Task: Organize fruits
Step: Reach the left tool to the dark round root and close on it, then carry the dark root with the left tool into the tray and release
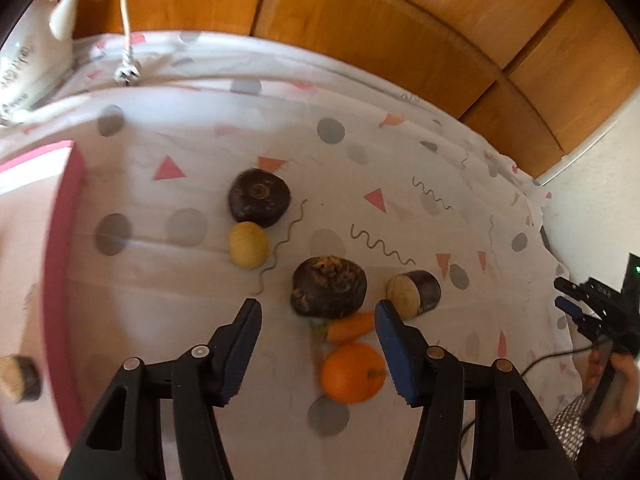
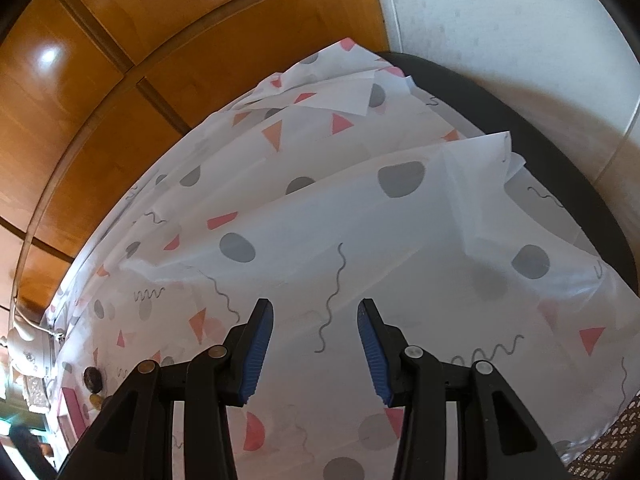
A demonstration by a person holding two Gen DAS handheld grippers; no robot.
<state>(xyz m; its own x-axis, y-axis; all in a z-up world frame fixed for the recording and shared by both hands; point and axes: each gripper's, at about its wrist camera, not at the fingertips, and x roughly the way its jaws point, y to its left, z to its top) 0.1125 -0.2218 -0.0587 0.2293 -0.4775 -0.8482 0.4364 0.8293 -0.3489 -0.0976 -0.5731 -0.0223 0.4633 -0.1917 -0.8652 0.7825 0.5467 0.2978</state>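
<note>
In the left wrist view my left gripper (image 1: 318, 306) is open and empty, above the patterned cloth. Just ahead of it lie a dark round root (image 1: 329, 286), a small carrot (image 1: 347, 327) and an orange (image 1: 352, 372) between the fingers. A cut dark root piece (image 1: 414, 293) lies right of the right finger. Farther off sit another dark root (image 1: 259, 197) and a yellow fruit (image 1: 249, 244). A pink-rimmed tray (image 1: 60, 280) at the left holds a cut root piece (image 1: 18, 378). My right gripper (image 2: 316, 308) is open and empty over bare cloth; it also shows in the left wrist view (image 1: 568, 296).
A white patterned cloth (image 2: 360, 220) covers the table, with wrinkled folds at its far edge. Wooden panels (image 1: 380, 20) stand behind. A white appliance (image 1: 24, 68) with cord and plug (image 1: 128, 72) sits at the far left. A dark root (image 2: 93, 379) shows far left in the right wrist view.
</note>
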